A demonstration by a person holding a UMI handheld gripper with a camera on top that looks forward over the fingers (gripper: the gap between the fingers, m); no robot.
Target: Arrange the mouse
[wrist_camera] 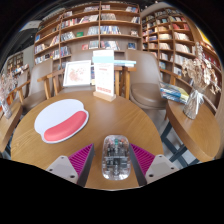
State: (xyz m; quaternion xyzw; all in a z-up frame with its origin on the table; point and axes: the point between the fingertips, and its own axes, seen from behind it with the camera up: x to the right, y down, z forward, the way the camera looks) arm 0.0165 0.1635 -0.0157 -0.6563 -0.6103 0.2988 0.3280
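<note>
The gripper [113, 160] holds its 2 fingers spread, with the translucent mouse [115, 157] between the pink pads [82, 158] on the round wooden table [140, 122]. Bare tabletop lies ahead. An oval white mouse pad [61, 121] with a red wrist rest [65, 127] sits near the left rim; a sign stand [104, 78] sits at the far edge.

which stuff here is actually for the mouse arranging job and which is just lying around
Belongs to the job:
- clear mouse, between the open tongs
- white oval mouse pad with a red wrist rest, ahead of the left finger

Just lying about:
- standing sign cards across the round table
- chairs
- bookshelves
</note>
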